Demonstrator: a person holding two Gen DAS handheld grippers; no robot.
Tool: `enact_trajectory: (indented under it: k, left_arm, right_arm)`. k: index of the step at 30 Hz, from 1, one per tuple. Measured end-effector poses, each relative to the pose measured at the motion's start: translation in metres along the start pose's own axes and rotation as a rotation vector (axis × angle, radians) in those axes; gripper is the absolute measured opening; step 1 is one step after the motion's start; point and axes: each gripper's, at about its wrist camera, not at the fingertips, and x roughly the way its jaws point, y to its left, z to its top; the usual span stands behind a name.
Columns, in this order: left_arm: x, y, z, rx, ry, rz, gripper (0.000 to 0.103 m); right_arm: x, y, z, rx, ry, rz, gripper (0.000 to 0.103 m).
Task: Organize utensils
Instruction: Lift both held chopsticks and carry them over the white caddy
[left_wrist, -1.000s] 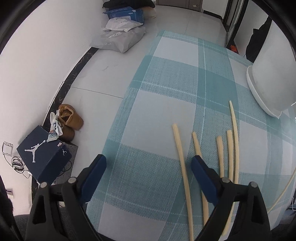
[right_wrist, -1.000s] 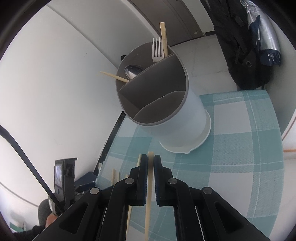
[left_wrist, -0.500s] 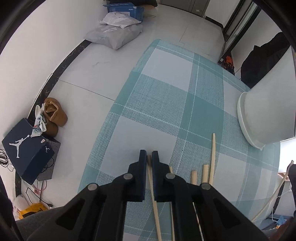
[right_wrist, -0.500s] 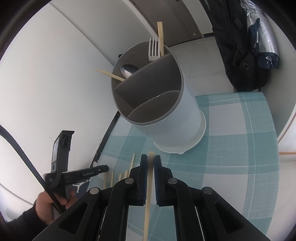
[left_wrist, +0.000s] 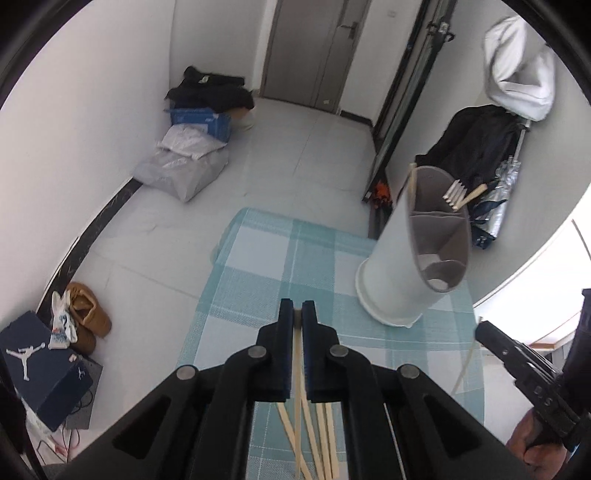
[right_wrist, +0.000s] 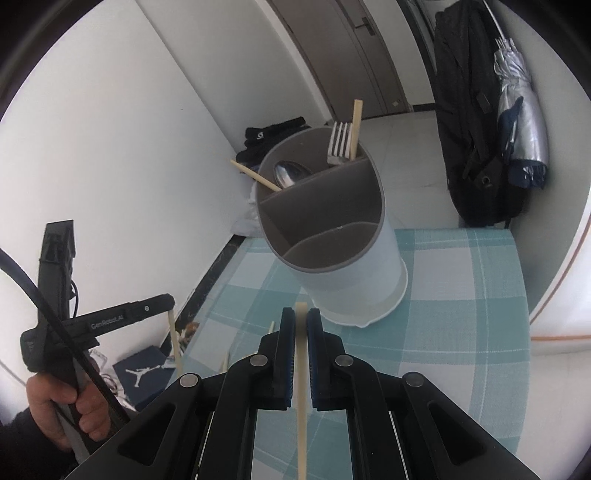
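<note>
Left of the left gripper (left_wrist: 298, 314), down on the floor, sit a dark blue shoebox (left_wrist: 40, 373) and a pair of brown shoes (left_wrist: 86, 317). The left gripper has just been closing, and its jaws are now clenched on 1 pale chopstick (left_wrist: 296, 369) that runs back between the pads and hangs below them. Under that gripper, several more loose chopsticks (left_wrist: 325, 439) lie side by side on the teal checked tablecloth (left_wrist: 258, 266). Ahead and to the right of its tips stands the white utensil holder (left_wrist: 402, 266), upright on the cloth, its grey insert split into 3 compartments.

Seen from the right wrist, the left gripper (right_wrist: 168, 308) shows at the left edge, held by a hand (right_wrist: 66, 406), with its chopstick (right_wrist: 174, 343) hanging down from the tips. The right gripper (right_wrist: 301, 317) is also clamped on 1 chopstick (right_wrist: 301, 387), whose top end pokes up just past the pads. Directly ahead of those tips stands the holder (right_wrist: 351, 266); its far compartment holds a spoon (right_wrist: 290, 173), a fork (right_wrist: 341, 142) and 2 chopsticks, 1 leaning out left (right_wrist: 255, 175) and 1 upright beside the fork (right_wrist: 356, 127). The 2 nearer compartments look empty. Further right, beyond the cloth's edge, a black backpack (right_wrist: 469, 122) and a folded silver umbrella (right_wrist: 521, 118) stand by the wall.
</note>
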Motion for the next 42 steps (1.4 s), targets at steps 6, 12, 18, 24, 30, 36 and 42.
enact_trajectory:
  k: [6,12,18,24,30,36,42]
  left_arm:
    - [-0.019,-0.021,0.001,0.161,-0.066,-0.032,0.001]
    - [-0.03,-0.027,0.0,0.189,-0.071,-0.065,0.001]
    - [-0.032,-0.041,-0.008,0.211,-0.056,-0.092,0.001]
    - [-0.042,-0.054,-0.008,0.251,-0.073,-0.127,0.001]
    - [-0.05,-0.064,-0.005,0.278,-0.075,-0.149,0.001]
    - [-0.062,-0.073,0.008,0.282,-0.086,-0.191,0.001]
    - [-0.073,-0.081,0.037,0.274,-0.102,-0.241,0.001]
  right_arm:
    - [-0.008,0.008,-0.004,-0.017,-0.014,-0.033,0.006]
    - [-0.023,0.011,-0.008,-0.021,-0.069,-0.052,0.005]
    - [-0.03,0.016,-0.014,-0.03,-0.069,-0.097,0.005]
    - [-0.045,0.012,-0.016,-0.004,-0.114,-0.085,0.005]
    - [-0.059,0.017,-0.017,0.006,-0.135,-0.077,0.005]
    - [-0.074,0.027,-0.008,-0.025,-0.186,-0.074,0.005]
    - [-0.093,0.038,0.021,-0.049,-0.263,-0.052,0.005]
